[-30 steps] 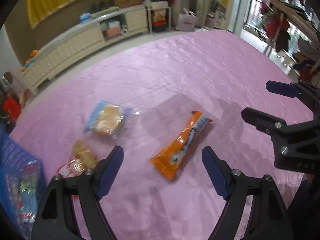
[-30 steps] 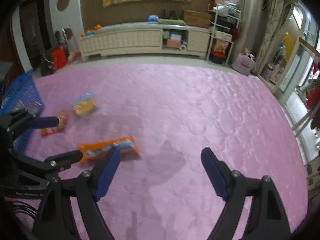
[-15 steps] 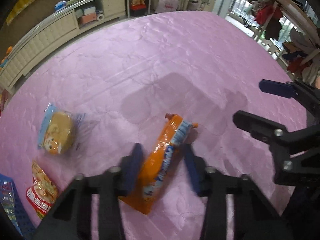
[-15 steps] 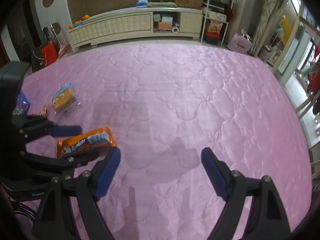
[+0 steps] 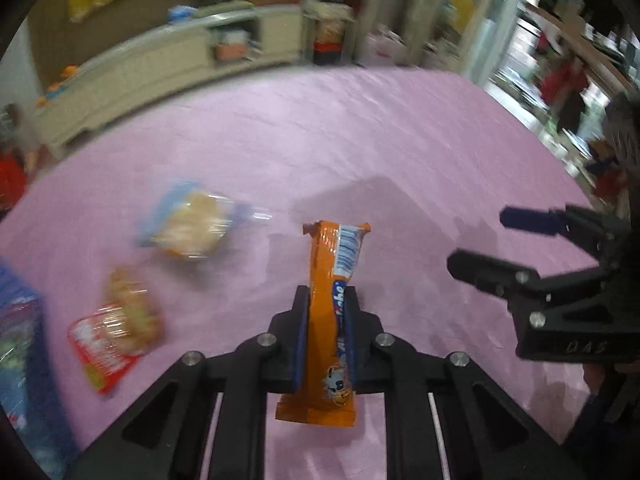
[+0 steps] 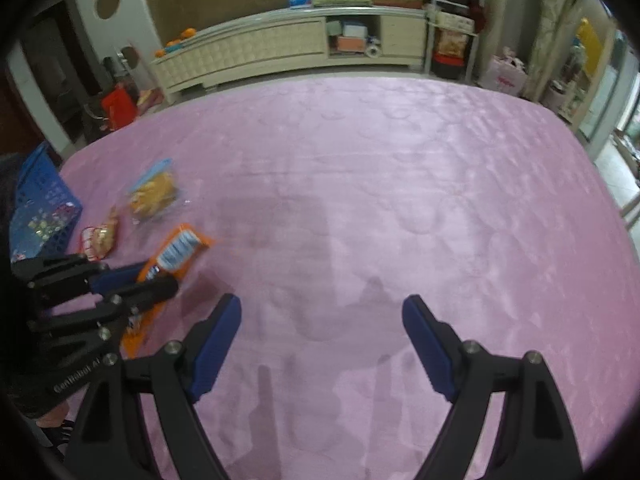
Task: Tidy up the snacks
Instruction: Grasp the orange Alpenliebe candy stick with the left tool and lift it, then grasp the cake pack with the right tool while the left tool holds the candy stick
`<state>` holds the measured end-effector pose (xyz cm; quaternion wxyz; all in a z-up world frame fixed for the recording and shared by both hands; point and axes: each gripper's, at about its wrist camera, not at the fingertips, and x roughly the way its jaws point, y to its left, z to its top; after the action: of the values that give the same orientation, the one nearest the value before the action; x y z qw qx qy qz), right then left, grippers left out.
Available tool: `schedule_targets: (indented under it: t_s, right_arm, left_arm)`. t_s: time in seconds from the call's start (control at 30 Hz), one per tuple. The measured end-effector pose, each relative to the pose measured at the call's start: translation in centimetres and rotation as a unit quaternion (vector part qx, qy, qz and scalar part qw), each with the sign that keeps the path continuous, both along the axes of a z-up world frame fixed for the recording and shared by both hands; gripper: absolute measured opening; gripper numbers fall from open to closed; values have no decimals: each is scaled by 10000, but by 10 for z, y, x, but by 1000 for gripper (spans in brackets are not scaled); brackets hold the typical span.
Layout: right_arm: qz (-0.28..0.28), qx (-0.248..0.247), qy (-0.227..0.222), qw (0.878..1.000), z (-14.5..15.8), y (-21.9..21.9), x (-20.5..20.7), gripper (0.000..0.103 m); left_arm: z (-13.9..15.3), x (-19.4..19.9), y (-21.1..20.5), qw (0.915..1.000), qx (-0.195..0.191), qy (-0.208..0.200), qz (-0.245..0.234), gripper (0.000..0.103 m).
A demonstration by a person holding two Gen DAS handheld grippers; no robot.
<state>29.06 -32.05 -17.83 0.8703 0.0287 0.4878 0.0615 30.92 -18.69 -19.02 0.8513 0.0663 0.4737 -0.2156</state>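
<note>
My left gripper is shut on a long orange snack packet and holds it lifted above the pink quilted cloth. The packet also shows in the right wrist view, held by the left gripper. A blue-edged bread packet and a red snack bag lie on the cloth to the left. They also show in the right wrist view as the bread packet and the red bag. My right gripper is open and empty over the cloth; in the left wrist view it is at the right.
A blue plastic basket holding wrapped snacks stands at the cloth's left edge; it also shows in the left wrist view. A cream low cabinet runs along the far wall. Shelves and bags stand at the back right.
My left gripper closed on the orange packet and lifted it off the cloth. The right gripper stayed open and barely moved.
</note>
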Motion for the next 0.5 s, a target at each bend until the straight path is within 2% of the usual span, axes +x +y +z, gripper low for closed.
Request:
schedule_targets:
  t_s: [0.1,0.2,0.3,0.37,0.4,0.5]
  right_arm:
    - [254,300,-242,9989,5,17,3,86]
    - [443,634,-346,9964,10,35,10,86]
    - [894,165,-375,9951,9,69,26,86]
    - [1154,105,-411,9924,6,87,38,86]
    - [1234,102,-379,9916,4,93,44,86]
    - [1634,110,-337,9859,0,113,63,86]
  left_arm:
    - [17,-6,31,9967,47,-342,732,14]
    - [27,-8,61,9906,-27,-469,1288,14]
    - [30,-12,84,9840,21,-720,1629,14]
    - [29,-12,84,9813,173,-832,1726,14]
    - [29,-14,83,9778,526,-1078,1717,14]
    - [22,-10,87,9781,687,-1130,1609,14]
